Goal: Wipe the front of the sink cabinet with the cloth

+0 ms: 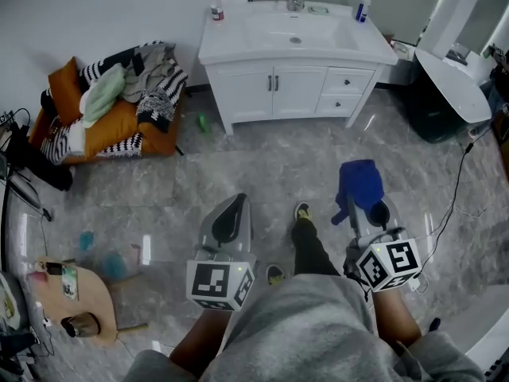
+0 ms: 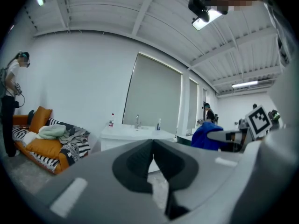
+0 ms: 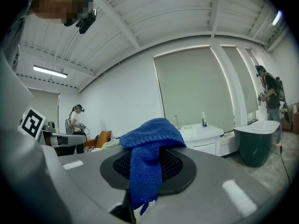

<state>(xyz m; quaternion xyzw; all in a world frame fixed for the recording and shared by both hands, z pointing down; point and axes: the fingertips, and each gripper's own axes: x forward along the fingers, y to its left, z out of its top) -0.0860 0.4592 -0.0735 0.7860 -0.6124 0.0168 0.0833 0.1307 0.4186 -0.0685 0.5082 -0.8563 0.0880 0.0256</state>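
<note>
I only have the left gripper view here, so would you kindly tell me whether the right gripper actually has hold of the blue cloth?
Observer: Yes. The right gripper view shows the right gripper shut on the blue cloth, which drapes over its jaws.
Operator: Thank you. Is the cloth on the cabinet front yet?
Observer: No. In the head view the sink cabinet stands well ahead, with bare floor between it and the cloth.
Operator: Is anything lying on the floor near it?
Observer: A small green object lies beside the cabinet's front leg, at the left in the head view.
</note>
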